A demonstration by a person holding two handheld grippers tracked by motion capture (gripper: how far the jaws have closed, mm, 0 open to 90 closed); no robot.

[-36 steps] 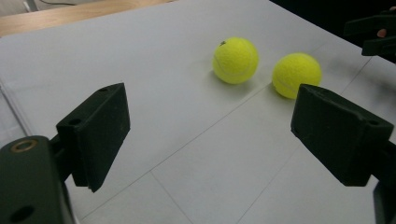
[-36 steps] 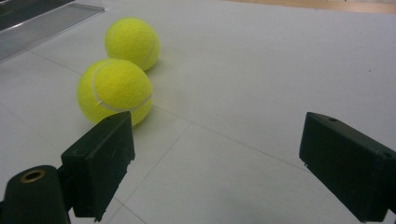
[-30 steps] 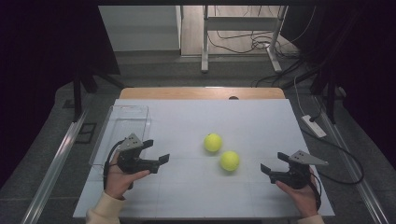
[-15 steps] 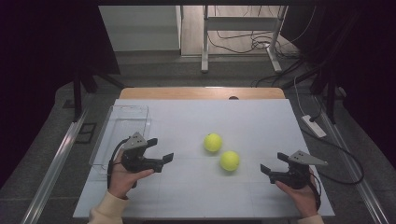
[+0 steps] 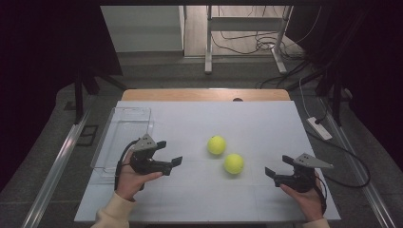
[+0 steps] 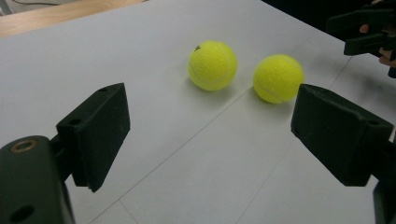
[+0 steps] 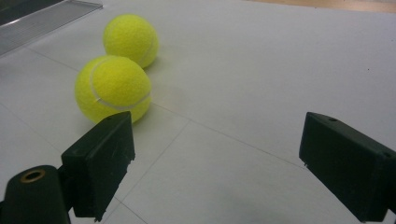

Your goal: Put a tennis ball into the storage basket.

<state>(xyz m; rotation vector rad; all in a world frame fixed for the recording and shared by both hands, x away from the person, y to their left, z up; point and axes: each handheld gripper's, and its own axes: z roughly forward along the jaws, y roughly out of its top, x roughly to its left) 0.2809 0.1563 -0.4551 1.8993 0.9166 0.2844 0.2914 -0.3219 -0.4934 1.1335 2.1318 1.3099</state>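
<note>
Two yellow tennis balls lie close together on the white table top (image 5: pixel 256 123), one farther back (image 5: pixel 216 145) and one nearer (image 5: pixel 234 163). My left gripper (image 5: pixel 170 152) is held in a hand to their left, open and pointing at them with nothing between its pads. In the left gripper view the far ball (image 6: pixel 212 65) and near ball (image 6: pixel 278 78) sit beyond the wide-apart gripper (image 6: pixel 219 135). My right gripper (image 5: pixel 276 165) rests to the right of the balls, open and empty. Its own view has the near ball (image 7: pixel 113 88) just past the left pad of the gripper (image 7: pixel 215 163), with the far ball (image 7: pixel 130 39) behind.
A clear plastic tray (image 5: pixel 126 128) stands at the table's left side, just behind the left hand; its edge (image 7: pixel 46 18) also appears in the right gripper view. A strip of wooden table (image 5: pixel 204 95) runs along the back. Cables and a power strip (image 5: pixel 319 128) lie on the floor at the right.
The left gripper has edged a little to the right, toward the balls. The right gripper and both balls have stayed where they were.
</note>
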